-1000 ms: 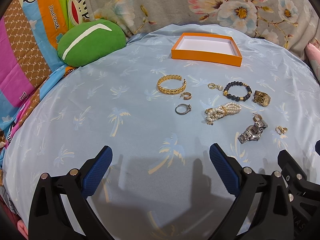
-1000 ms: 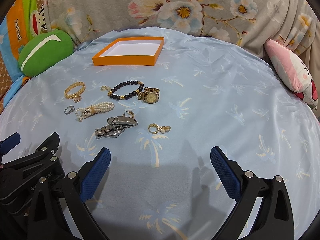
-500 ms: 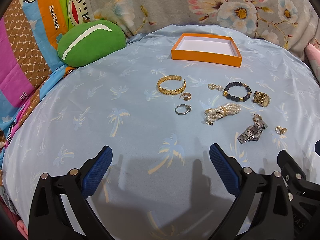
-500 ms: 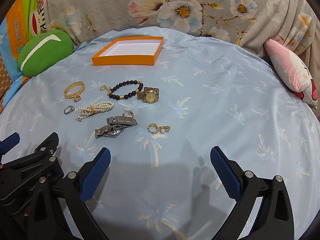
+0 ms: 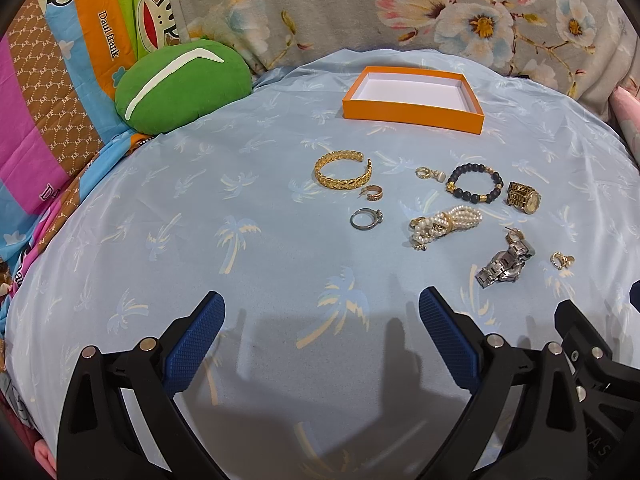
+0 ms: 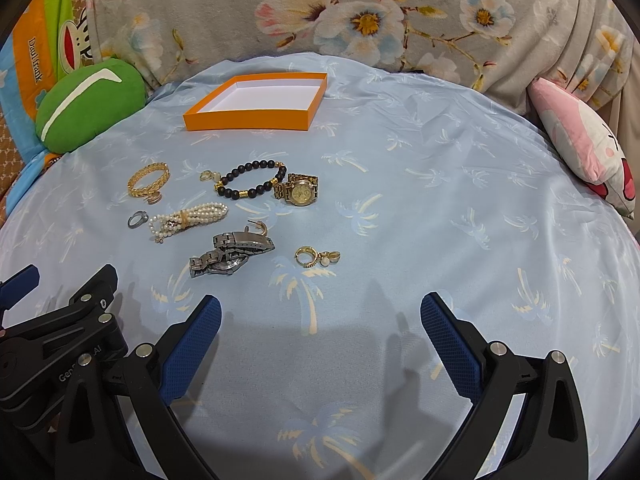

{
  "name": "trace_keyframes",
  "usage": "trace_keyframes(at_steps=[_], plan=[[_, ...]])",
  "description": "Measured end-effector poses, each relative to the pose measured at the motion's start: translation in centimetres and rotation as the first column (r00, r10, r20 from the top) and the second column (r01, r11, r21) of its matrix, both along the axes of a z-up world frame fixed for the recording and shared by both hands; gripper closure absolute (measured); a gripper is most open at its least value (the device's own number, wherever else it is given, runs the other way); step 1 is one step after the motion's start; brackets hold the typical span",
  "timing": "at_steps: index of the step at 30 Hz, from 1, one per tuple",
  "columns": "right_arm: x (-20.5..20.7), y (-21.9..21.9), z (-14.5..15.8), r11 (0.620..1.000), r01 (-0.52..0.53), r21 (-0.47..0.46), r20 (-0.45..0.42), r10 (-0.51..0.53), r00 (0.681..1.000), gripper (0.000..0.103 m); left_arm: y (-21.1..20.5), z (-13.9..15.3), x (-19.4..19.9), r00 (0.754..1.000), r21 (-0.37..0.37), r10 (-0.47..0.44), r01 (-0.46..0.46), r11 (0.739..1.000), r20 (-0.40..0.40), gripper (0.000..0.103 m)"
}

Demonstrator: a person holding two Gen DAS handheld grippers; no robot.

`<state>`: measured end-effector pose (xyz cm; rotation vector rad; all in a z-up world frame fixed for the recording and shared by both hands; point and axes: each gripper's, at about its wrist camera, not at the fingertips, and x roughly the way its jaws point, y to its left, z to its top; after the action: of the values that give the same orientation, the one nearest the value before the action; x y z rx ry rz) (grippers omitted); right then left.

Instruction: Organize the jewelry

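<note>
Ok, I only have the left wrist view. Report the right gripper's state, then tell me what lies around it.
Observer: The right gripper is open, with nothing between its fingers, over the bare blue sheet.
Operator: Name the piece nearest to it.
Observer: The gold hoop earring with a pearl drop lies just ahead of its opening, to the right of the silver watch and apart from it.
Operator: Now describe the far right side.
Observer: A pink and white cushion lies at the sheet's right edge, well clear of all the jewelry.
</note>
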<state>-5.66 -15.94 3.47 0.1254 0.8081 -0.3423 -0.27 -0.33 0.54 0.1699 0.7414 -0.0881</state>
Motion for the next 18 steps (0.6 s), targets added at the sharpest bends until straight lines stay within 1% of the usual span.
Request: trace_keyframes(at_steps=[18], plan=[[0.08, 0.03, -0.02, 1.0, 0.0, 0.001, -0.002, 0.0, 1.0, 0.005, 0.0, -0.01, -0.01, 1.0, 0.0, 0.0, 0.0, 1.0, 0.0, 0.008]])
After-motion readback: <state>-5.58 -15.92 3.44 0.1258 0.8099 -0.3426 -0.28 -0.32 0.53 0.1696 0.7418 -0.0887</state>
